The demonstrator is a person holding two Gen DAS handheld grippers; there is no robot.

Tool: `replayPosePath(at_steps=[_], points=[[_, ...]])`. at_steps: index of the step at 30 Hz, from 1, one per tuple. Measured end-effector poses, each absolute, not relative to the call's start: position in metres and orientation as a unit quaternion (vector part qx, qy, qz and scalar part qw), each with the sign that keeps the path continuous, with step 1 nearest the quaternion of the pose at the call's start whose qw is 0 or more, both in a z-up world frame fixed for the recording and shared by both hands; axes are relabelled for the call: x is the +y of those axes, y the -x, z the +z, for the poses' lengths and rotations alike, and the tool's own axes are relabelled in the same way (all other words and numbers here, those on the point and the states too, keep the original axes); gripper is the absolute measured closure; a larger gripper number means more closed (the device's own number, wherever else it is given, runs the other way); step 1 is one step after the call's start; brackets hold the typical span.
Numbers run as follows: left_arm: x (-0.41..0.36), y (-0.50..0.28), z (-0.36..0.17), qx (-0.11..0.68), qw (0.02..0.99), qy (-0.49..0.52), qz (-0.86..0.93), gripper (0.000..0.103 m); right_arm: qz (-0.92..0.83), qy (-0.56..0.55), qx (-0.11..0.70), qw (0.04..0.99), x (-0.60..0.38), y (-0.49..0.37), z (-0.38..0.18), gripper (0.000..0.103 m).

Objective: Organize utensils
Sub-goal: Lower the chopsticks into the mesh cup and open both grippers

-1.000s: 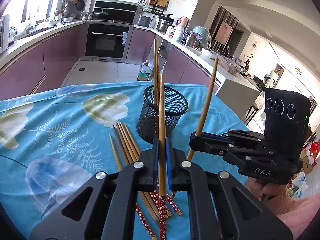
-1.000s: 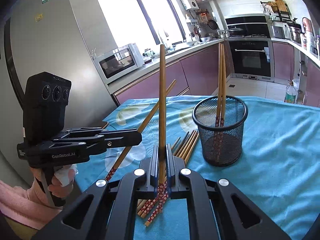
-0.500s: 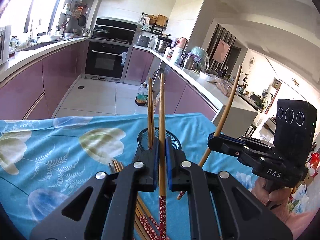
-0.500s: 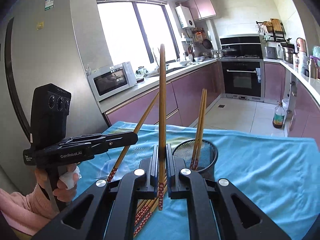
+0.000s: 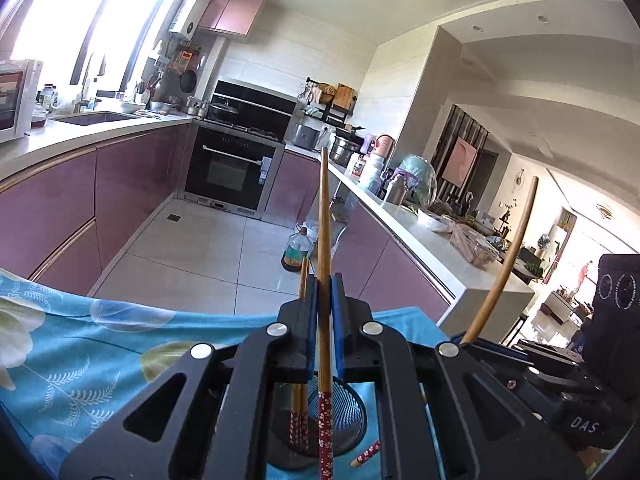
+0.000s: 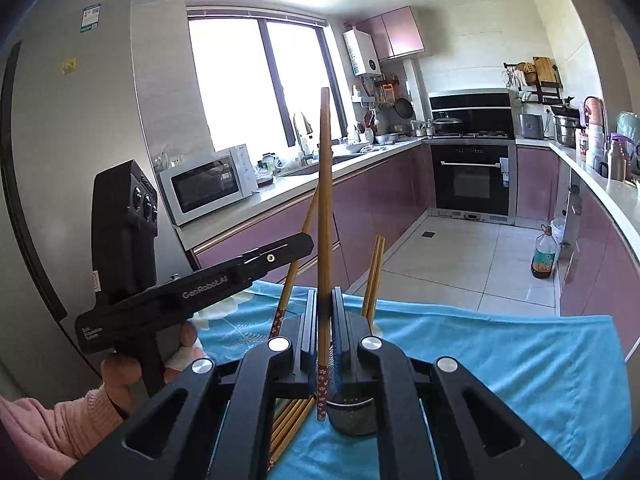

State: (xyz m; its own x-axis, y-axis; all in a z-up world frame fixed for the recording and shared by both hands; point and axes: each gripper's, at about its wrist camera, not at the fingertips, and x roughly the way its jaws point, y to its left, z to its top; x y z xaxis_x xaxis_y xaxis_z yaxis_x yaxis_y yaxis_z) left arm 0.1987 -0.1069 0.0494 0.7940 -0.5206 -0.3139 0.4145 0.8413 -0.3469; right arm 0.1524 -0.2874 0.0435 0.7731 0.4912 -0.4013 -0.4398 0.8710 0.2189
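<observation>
My left gripper (image 5: pixel 324 308) is clamped on one wooden chopstick (image 5: pixel 324 220), the blue pads pinching it near its patterned red end, plain tip pointing up and away toward the oven (image 5: pixel 232 168). Its red floral end hangs below the jaws over the black mesh holder (image 5: pixel 348 412), which sits on the blue flowered tablecloth (image 5: pixel 80 352). Two chopsticks already in the holder (image 5: pixel 302 400) stand just left of the one I hold, red ends down inside the mesh. My right gripper (image 6: pixel 325 320) is likewise closed tight on a second chopstick (image 6: pixel 325 184), held upright, red end dangling just left of the holder's rim (image 6: pixel 352 404) in the right wrist view. From that view my left hand (image 6: pixel 124 376), pink sleeve (image 6: pixel 44 424) at the wrist, carries the left tool out to the left, its chopstick slanting up to the right. The remaining loose chopsticks (image 6: pixel 290 420) lie on the cloth beside the holder, partly hidden under my right tool. A small red-patterned chopstick end (image 5: pixel 366 454) shows at the holder's lower right in the left wrist view; can't tell which stick it belongs to. Microwave (image 6: pixel 208 184) on the counter behind.
</observation>
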Motion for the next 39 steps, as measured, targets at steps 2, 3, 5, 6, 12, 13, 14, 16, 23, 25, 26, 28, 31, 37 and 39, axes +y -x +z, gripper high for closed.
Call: replayPosePath(at_steps=[2,3,5,6,12,13,14,16,23,25,26,28,31,37,39], points=[[-0.112,-0.209,0.052,0.195,0.942,0.133,-0.240,0.096,0.242,-0.054,0.224,0.942,-0.288,-0.158,0.046,0.097],[-0.115,-0.213,0.052,0.190,0.945,0.132,-0.233,0.096,0.240,-0.054,0.223,0.943,-0.289,-0.161,0.046,0.097],[-0.119,-0.224,0.052,0.185,0.948,0.131,-0.225,0.096,0.235,-0.053,0.224,0.944,-0.290,-0.166,0.045,0.097],[-0.121,-0.229,0.050,0.184,0.950,0.129,-0.219,0.096,0.233,-0.053,0.226,0.944,-0.291,-0.169,0.043,0.097],[-0.130,-0.250,0.031,0.184,0.957,0.118,-0.192,0.096,0.227,-0.056,0.251,0.939,-0.289,-0.183,0.025,0.097],[-0.132,-0.252,0.028,0.184,0.958,0.114,-0.187,0.096,0.226,-0.055,0.257,0.938,-0.288,-0.185,0.020,0.097],[-0.133,-0.255,0.024,0.183,0.960,0.111,-0.183,0.096,0.226,-0.054,0.261,0.937,-0.286,-0.186,0.018,0.097],[-0.135,-0.260,0.017,0.187,0.960,0.106,-0.179,0.096,0.225,-0.052,0.271,0.935,-0.283,-0.189,0.011,0.097],[-0.145,-0.259,-0.002,0.209,0.960,0.063,-0.178,0.095,0.224,-0.046,0.305,0.925,-0.275,-0.199,-0.002,0.097],[-0.145,-0.258,-0.008,0.220,0.958,0.053,-0.177,0.095,0.222,-0.044,0.316,0.921,-0.274,-0.201,-0.006,0.096],[-0.145,-0.256,-0.010,0.226,0.956,0.047,-0.179,0.095,0.219,-0.043,0.323,0.920,-0.272,-0.203,-0.008,0.095],[-0.141,-0.256,-0.016,0.237,0.953,0.039,-0.185,0.094,0.216,-0.047,0.334,0.916,-0.272,-0.208,-0.012,0.095],[-0.139,-0.260,-0.022,0.254,0.949,0.028,-0.184,0.093,0.207,-0.058,0.346,0.913,-0.276,-0.215,-0.017,0.092],[-0.130,-0.248,-0.024,0.256,0.948,0.018,-0.188,0.086,0.203,-0.071,0.343,0.914,-0.281,-0.215,-0.020,0.083],[-0.128,-0.244,-0.022,0.256,0.947,0.017,-0.192,0.086,0.202,-0.073,0.340,0.916,-0.279,-0.214,-0.019,0.079]])
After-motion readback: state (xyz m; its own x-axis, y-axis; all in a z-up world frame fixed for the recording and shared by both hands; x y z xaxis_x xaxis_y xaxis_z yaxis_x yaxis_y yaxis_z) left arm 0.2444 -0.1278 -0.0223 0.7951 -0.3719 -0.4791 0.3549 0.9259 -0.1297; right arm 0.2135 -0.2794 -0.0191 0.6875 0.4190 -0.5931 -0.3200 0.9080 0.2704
